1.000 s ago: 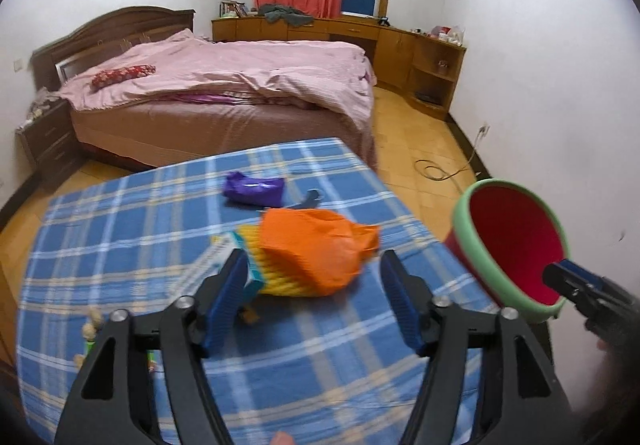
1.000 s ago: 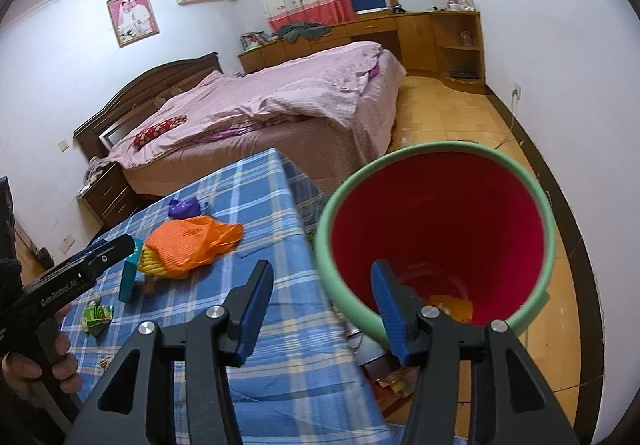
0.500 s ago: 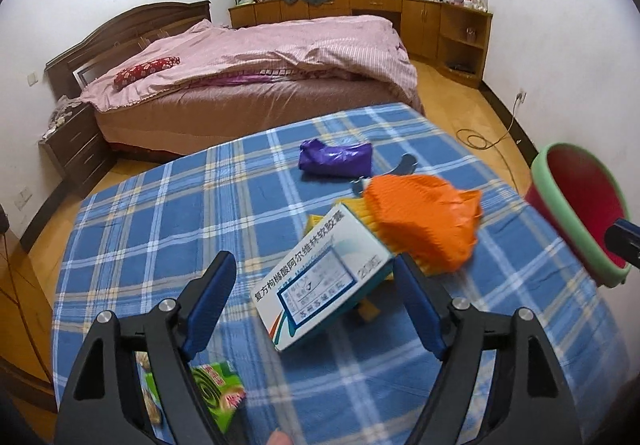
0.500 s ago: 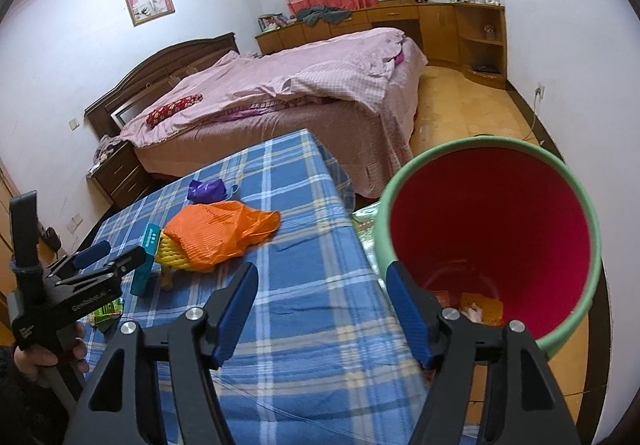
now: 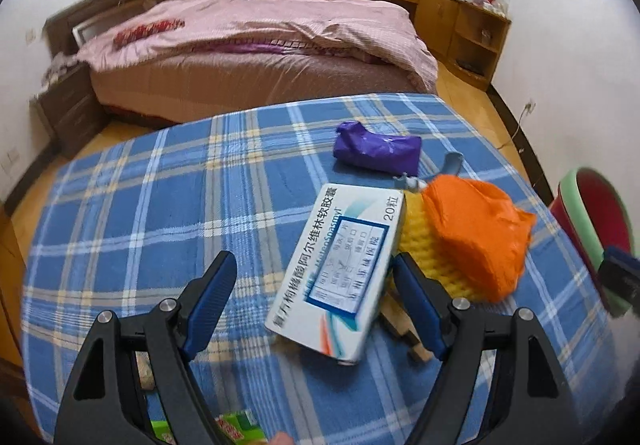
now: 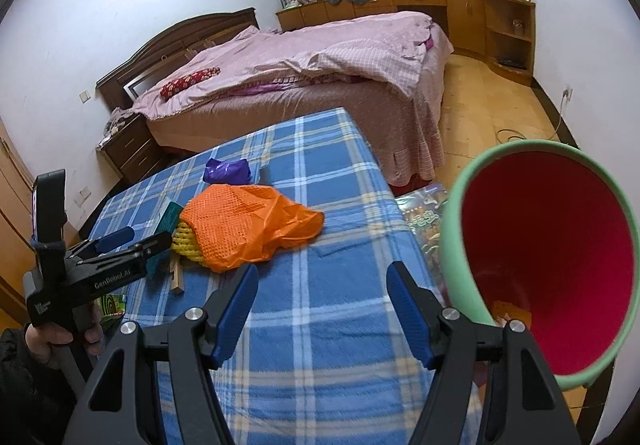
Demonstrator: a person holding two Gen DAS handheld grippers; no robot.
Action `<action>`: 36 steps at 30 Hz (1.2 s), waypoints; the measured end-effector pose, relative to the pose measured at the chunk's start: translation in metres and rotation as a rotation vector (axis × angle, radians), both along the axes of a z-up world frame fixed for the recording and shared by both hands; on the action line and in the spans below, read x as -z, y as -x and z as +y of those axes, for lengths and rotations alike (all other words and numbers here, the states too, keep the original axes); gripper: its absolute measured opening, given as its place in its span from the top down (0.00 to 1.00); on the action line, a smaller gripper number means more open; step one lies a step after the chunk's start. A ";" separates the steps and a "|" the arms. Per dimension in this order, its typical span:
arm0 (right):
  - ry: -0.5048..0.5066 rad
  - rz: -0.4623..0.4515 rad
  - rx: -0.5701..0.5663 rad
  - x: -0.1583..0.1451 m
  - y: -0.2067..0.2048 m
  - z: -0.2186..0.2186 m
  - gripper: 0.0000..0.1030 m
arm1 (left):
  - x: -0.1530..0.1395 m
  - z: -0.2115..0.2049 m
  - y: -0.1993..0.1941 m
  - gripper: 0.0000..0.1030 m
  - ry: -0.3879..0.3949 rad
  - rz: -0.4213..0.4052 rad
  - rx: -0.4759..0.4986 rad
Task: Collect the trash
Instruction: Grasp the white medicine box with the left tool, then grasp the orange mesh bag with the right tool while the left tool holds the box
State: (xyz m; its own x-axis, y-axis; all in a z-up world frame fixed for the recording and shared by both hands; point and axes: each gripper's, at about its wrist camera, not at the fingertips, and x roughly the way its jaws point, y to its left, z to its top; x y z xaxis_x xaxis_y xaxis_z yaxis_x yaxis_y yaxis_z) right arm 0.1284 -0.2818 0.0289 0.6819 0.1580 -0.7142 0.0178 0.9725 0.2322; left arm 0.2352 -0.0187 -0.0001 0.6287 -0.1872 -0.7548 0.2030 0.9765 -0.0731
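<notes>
A white and teal medicine box (image 5: 340, 269) lies on the blue plaid table (image 5: 160, 205), leaning on a yellow net (image 5: 416, 253) under an orange plastic bag (image 5: 476, 233). My left gripper (image 5: 312, 297) is open around the box's near end, its right finger close beside the box and its left finger well apart. A purple bag (image 5: 378, 149) lies farther back. My right gripper (image 6: 322, 305) is open and empty over the table's near right part (image 6: 320, 345). In the right wrist view the left gripper (image 6: 148, 241) sits at the box (image 6: 172, 215), left of the orange bag (image 6: 248, 229).
A red bin with a green rim (image 6: 456, 245) stands off the table's right edge, some scraps at its bottom. A wooden piece (image 6: 176, 277) and a green packet (image 6: 110, 303) lie near the left gripper. A bed (image 6: 320, 77) stands behind the table.
My left gripper has sunk toward the table, and the medicine box now lies between its fingers. My right gripper has swung left from the bin's mouth to over the table, jaws wider.
</notes>
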 end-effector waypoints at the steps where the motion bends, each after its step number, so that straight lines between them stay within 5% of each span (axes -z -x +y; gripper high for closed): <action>1: -0.001 0.005 -0.006 0.001 -0.004 0.002 0.32 | 0.002 0.002 -0.003 0.22 0.009 0.016 -0.014; 7: -0.004 0.035 -0.048 0.010 -0.031 0.016 0.32 | 0.013 0.013 -0.011 0.48 0.113 0.093 -0.049; 20: 0.040 0.100 -0.115 0.033 -0.082 0.053 0.32 | -0.003 0.024 0.014 0.49 0.124 0.035 -0.108; 29: 0.023 0.124 -0.157 0.038 -0.082 0.059 0.89 | -0.012 0.015 0.029 0.49 0.108 0.017 -0.094; 36: -0.008 0.077 -0.153 0.023 -0.063 0.053 0.94 | -0.019 0.012 0.041 0.49 0.113 0.008 -0.091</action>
State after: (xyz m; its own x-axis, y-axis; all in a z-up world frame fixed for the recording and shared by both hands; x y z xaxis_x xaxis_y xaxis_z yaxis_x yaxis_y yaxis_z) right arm 0.1918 -0.2284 0.0060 0.5925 0.2616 -0.7619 -0.1124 0.9634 0.2433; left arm 0.1943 -0.0064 0.0190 0.6412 -0.2139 -0.7370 0.1128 0.9762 -0.1852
